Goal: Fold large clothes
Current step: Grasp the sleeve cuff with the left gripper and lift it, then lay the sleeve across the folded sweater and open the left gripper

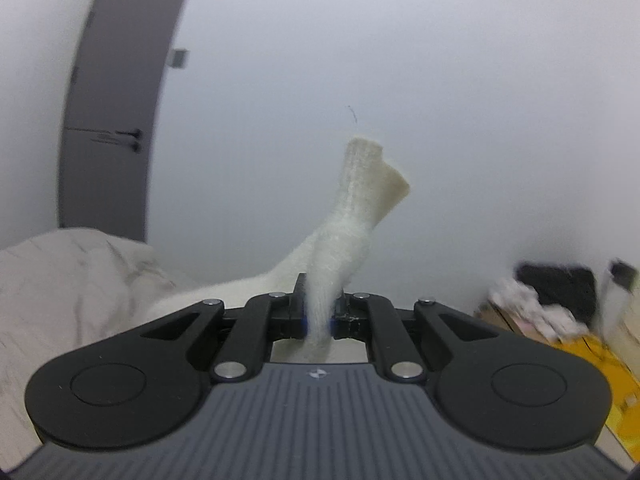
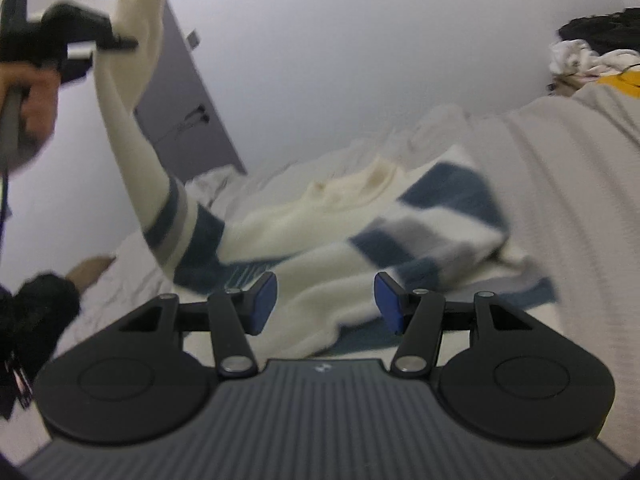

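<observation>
Left gripper [image 1: 319, 312] clenched on sweater [image 2: 332, 216] sleeve cuff [image 1: 370, 178], lifted high (sleeve taut). Right gripper [image 2: 325, 302] released, hovering over sweater body lying on bed [image 2: 560, 200].

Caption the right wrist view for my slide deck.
Open right gripper hovers over striped sweater on bed while left gripper lifts its sleeve.

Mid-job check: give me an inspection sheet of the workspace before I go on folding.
Surface: bed, pale cover, wrinkled.
Job's things: striped sweater crumpled on the bed; its sleeve lifted up.
Clutter: clothes pile and yellow box beyond the bed.
Grippers: left gripper shut on the sleeve cuff; right gripper open above the sweater, holding nothing.
Cables: thin dark cord below the left hand.
Surroundings: grey door, plain wall.
</observation>
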### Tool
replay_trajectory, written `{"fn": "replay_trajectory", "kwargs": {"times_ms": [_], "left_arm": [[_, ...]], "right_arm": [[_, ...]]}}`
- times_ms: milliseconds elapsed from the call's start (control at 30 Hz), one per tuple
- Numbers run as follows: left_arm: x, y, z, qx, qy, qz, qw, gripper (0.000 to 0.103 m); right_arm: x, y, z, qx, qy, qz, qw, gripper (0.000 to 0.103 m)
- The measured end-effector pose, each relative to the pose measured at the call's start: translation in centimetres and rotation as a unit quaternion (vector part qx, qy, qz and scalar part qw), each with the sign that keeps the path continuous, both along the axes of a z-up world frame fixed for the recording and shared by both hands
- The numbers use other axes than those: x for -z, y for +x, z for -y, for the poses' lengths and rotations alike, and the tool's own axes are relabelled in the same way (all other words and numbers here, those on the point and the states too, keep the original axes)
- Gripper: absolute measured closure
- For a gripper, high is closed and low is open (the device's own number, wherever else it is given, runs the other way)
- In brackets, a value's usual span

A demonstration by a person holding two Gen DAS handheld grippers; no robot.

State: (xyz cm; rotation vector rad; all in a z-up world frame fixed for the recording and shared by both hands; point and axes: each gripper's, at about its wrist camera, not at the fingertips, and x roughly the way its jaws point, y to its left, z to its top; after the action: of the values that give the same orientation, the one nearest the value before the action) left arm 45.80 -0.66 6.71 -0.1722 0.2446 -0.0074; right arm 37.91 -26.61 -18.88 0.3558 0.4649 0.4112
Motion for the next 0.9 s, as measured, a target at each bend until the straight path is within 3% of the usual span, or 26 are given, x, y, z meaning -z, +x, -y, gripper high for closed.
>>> {"fn": "replay_trajectory", "kwargs": {"times_ms": [167,300,467,600,733,767,833,900], "left_arm": [[5.8,-2.6,5.7,0.035,-0.026,-0.029,0.9986,0.093],[12.6,-4.5,10.0,0.058,-0.032,-0.075,0.9949,0.093],[19.7,-6.4,12.2,0.078,-0.051,-0.117,0.9888,0.093],[23.5,-7.0,12.5,0.086,-0.057,-0.157,0.9822,0.092],[24.6,-6.1,12.9,0.105,-0.048,-0.178,0.9772,0.091],[24.9,-6.2,12.8,0.11,-0.051,-0.181,0.9759,0.089],[25.0,-6.9,12.1,0.125,-0.063,-0.194,0.9709,0.06],[25.1,-7.2,11.7,0.153,-0.075,-0.211,0.9624,0.048]], "right_arm": [[-1.0,-1.2,3.0,0.03,0.037,0.008,0.999,0.045],[-1.2,-1.9,4.7,0.046,0.048,0.014,0.998,0.045],[-0.9,-2.1,6.3,0.063,0.064,0.01,0.996,0.045],[-0.1,-1.5,6.9,0.073,0.073,-0.001,0.995,0.045],[0.1,-1.1,7.0,0.08,0.074,-0.001,0.994,0.045],[0.2,-1.2,6.9,0.08,0.072,0.001,0.994,0.045],[0.2,-1.0,6.7,0.082,0.066,0.003,0.994,0.045],[0.1,-1.2,6.6,0.085,0.063,0.01,0.994,0.045]]}}
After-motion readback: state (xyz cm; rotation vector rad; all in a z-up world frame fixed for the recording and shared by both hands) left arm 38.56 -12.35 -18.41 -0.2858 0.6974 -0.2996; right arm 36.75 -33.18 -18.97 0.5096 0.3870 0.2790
